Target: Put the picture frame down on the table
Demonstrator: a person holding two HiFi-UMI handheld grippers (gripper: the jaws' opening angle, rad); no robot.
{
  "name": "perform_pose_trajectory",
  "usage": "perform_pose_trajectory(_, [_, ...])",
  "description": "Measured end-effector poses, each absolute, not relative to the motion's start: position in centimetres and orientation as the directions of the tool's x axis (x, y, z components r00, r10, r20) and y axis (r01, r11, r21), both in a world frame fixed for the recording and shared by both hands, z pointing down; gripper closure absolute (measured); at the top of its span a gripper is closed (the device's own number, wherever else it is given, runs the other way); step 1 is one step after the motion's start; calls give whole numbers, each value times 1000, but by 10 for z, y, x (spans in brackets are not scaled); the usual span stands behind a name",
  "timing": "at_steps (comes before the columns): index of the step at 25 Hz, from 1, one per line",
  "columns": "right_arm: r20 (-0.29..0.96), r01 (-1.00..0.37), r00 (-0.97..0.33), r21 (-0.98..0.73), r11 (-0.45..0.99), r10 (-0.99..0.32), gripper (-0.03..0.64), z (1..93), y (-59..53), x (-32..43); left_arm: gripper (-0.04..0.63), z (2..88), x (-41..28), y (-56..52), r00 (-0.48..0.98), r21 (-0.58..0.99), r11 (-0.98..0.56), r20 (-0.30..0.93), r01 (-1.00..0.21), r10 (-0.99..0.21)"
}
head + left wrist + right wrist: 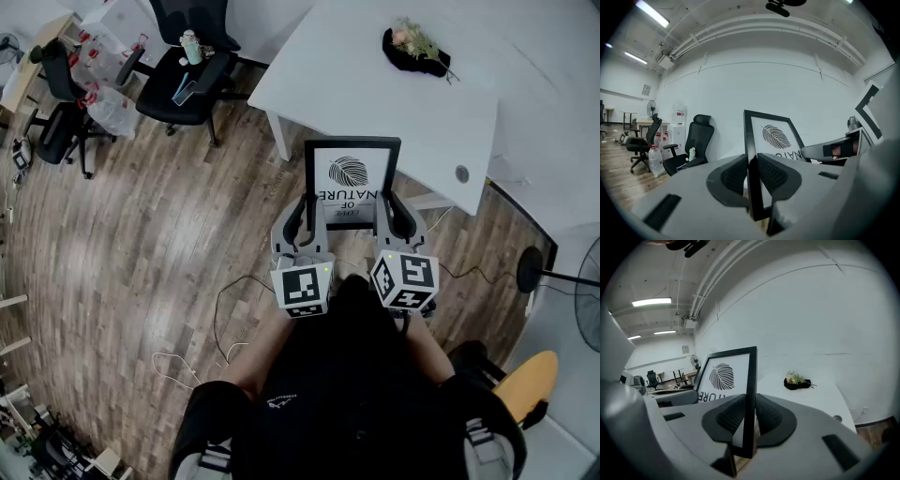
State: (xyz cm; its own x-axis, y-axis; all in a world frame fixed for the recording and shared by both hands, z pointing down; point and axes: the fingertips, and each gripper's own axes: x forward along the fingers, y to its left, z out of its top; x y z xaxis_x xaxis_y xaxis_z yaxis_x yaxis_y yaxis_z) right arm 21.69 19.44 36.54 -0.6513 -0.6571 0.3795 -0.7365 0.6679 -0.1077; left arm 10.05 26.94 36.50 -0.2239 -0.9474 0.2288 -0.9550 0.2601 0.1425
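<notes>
I hold picture frame [352,183] upright just off near edge of table [375,84], not yet down. Left gripper [305,214] clamps its left side and right gripper [389,212] its right, likely to keep it level for placing.

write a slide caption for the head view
The picture frame clamped by its sides in left gripper and right gripper, near the white table

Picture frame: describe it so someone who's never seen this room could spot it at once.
Find the big white table. At its near edge, the picture frame is gripped between the left claw and right claw. It's a thin black rectangle with a leaf print, unlike the dark flower bundle lying on the table.
</notes>
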Motion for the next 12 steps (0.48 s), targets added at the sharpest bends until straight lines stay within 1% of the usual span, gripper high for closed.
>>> perform_pose_trajectory(7, [349, -723, -674, -127, 679, -651, 551, 351, 258, 282, 522, 353, 165, 332, -231, 139, 265, 217, -954, -948])
perform_pose_trajectory(12, [331, -727, -675, -147, 671, -659, 551, 344, 293, 369, 522, 339, 252, 367, -217, 111, 243, 203, -964, -955])
